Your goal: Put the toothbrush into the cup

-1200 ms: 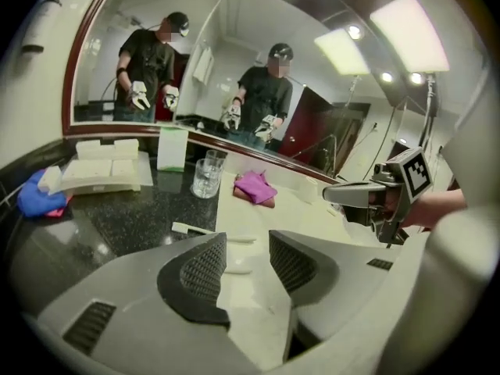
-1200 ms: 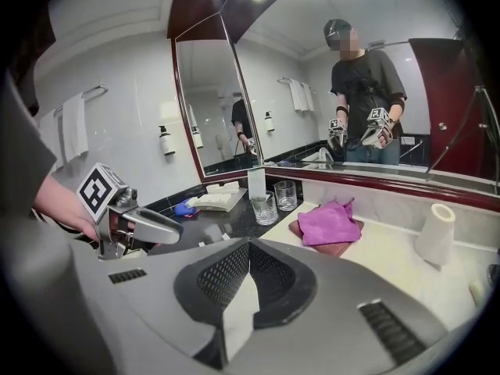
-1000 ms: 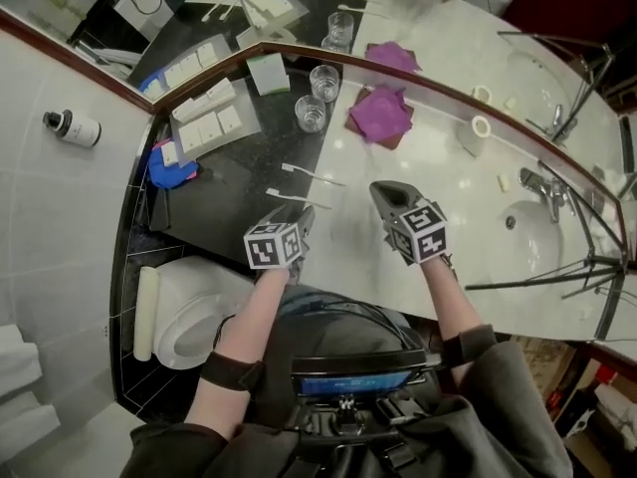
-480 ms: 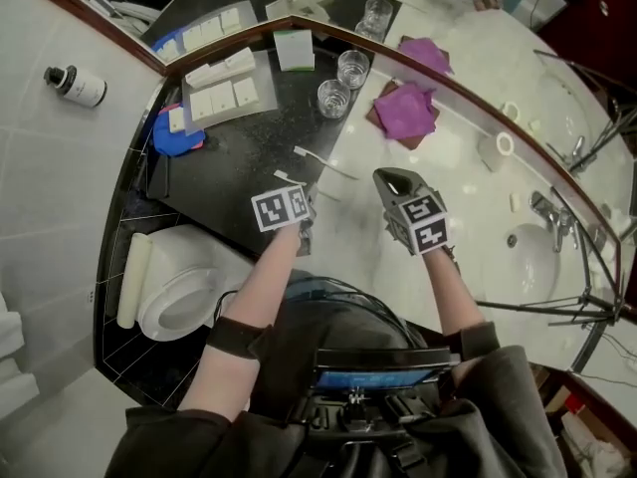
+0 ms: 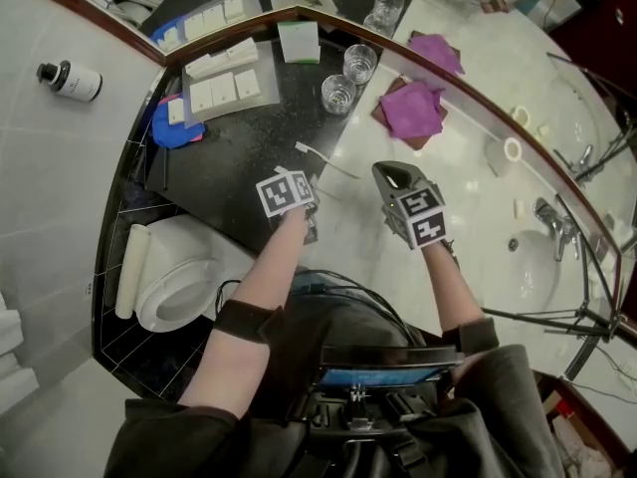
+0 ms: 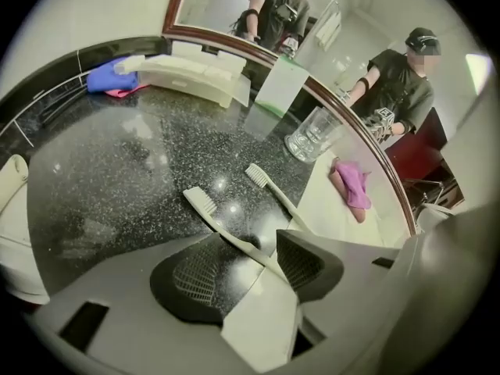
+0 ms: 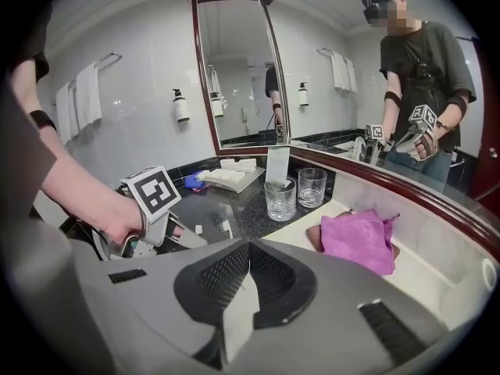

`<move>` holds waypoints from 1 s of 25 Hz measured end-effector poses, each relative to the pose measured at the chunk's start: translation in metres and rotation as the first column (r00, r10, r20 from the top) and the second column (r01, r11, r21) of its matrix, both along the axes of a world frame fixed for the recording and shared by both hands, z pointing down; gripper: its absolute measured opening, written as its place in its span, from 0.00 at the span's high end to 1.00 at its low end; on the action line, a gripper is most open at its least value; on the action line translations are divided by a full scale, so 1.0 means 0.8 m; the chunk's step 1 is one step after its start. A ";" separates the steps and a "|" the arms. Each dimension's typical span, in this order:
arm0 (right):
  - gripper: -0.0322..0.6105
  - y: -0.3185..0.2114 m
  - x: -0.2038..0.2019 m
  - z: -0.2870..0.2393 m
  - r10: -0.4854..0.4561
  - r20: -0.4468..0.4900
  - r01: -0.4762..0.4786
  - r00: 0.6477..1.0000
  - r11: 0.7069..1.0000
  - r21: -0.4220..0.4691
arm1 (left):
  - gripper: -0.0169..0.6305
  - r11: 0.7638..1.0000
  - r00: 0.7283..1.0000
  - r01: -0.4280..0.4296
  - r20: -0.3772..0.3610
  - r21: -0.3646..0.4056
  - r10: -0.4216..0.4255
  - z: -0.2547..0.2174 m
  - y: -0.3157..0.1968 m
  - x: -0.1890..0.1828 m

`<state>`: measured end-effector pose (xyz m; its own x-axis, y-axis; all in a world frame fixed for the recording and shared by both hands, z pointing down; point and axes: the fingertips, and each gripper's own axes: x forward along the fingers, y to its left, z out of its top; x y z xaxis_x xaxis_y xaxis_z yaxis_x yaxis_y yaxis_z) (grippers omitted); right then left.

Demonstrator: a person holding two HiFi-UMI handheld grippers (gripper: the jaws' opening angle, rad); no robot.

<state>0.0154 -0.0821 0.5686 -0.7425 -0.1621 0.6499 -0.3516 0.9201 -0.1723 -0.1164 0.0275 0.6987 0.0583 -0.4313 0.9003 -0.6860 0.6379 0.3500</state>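
Two white toothbrushes lie on the black counter. The nearer toothbrush (image 6: 205, 206) has its handle running between the jaws of my left gripper (image 6: 250, 268), which stand open on either side without pressing it. The farther toothbrush (image 6: 269, 186) (image 5: 323, 161) lies free beside it. In the head view my left gripper (image 5: 299, 182) points steeply down over the nearer brush and hides most of it. Two empty glass cups (image 5: 338, 95) (image 5: 359, 63) stand by the mirror, with the nearer cup (image 7: 280, 199) ahead of my right gripper (image 7: 248, 276) (image 5: 390, 175), which is shut and empty over the white counter.
A purple cloth (image 5: 413, 108) lies right of the cups. A tray of white packets (image 5: 224, 83), a green-and-white card (image 5: 299, 40) and a blue cloth (image 5: 171, 127) sit at the back left. The sink (image 5: 542, 252) is at the right, and a toilet (image 5: 169, 287) stands below the counter's edge.
My left gripper has dropped down and rolled over the nearer toothbrush, which now lies between its jaws. The right gripper has drifted a little and stayed shut.
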 end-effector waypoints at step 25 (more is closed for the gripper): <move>0.92 0.000 0.013 0.007 0.010 -0.022 -0.010 1.000 1.000 -0.003 | 0.94 0.999 0.994 0.011 0.109 -0.051 -0.005 0.003 0.022 -0.017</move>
<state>0.0256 -0.0819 0.5744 -0.7267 -0.1673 0.6663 -0.3642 0.9162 -0.1673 -0.1301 0.0448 0.7012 -0.0443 -0.3839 0.9223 -0.7129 0.6589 0.2400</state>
